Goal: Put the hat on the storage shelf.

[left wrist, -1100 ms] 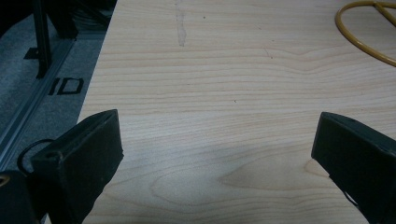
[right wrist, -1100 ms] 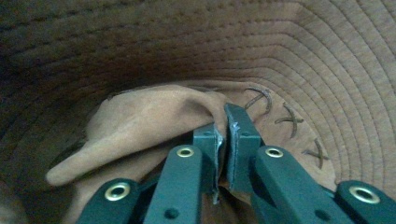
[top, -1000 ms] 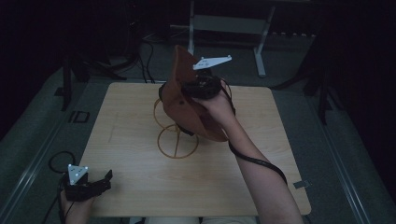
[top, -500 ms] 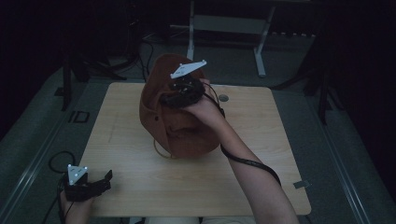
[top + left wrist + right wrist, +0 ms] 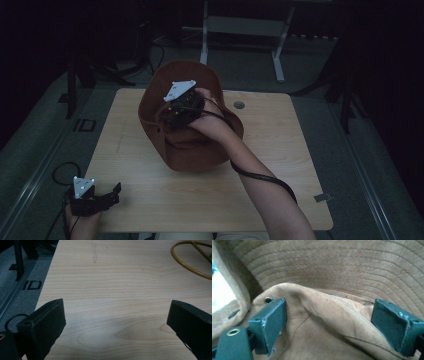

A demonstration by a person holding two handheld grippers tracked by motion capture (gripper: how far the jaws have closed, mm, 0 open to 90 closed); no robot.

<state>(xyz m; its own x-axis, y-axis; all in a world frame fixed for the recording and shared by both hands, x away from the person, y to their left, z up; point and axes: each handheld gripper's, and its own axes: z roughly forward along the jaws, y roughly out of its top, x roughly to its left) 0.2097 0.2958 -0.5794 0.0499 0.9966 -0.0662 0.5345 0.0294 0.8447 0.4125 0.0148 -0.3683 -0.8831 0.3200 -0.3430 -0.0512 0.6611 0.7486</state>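
At seven o'clock on the counter (image 5: 280,150), the left gripper (image 5: 107,194) rests idle, fingers spread. At centre, the right gripper (image 5: 172,117) straddles the brown hat (image 5: 200,150), fingers apart around its crown; unclamped, the hat could slide off the hidden stand (image 5: 192,262).

Brown hat (image 5: 192,145) blocks table (image 5: 280,150) centre; bare wood right and front.
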